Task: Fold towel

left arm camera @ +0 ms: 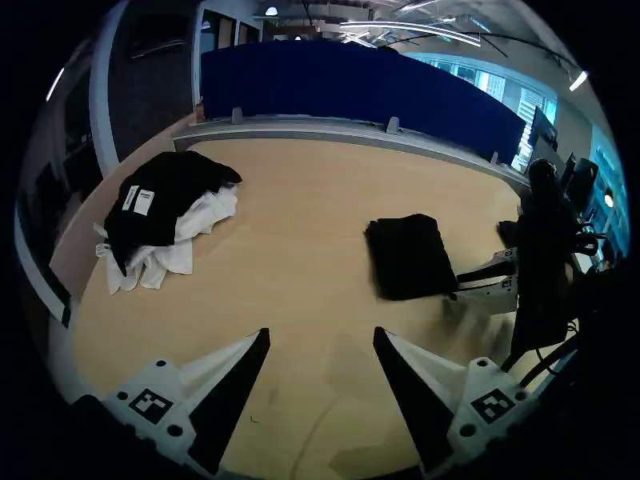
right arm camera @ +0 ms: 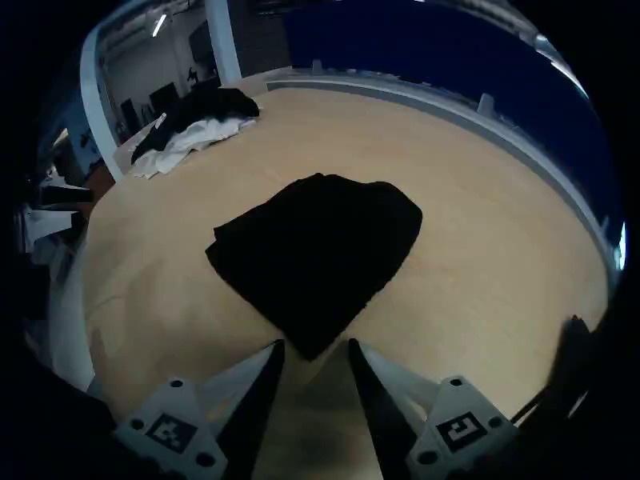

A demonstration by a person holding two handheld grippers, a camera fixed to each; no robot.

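folded black towel [right arm camera: 316,252] lies on wooden table [right arm camera: 496,264].

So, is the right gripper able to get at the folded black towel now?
Probably yes. The right gripper is open, a corner of the black towel lies just ahead of its fingertips, and nothing stands between them on the table.

This looks like an open-plan office. A long blue divider screen [left arm camera: 352,88] stands along the far edge of the pale wooden bench [left arm camera: 304,232]. Strip ceiling lights [left arm camera: 416,30] run above the screen, with bright windows [left arm camera: 512,100] and what look like monitors [left arm camera: 582,180] to its right.
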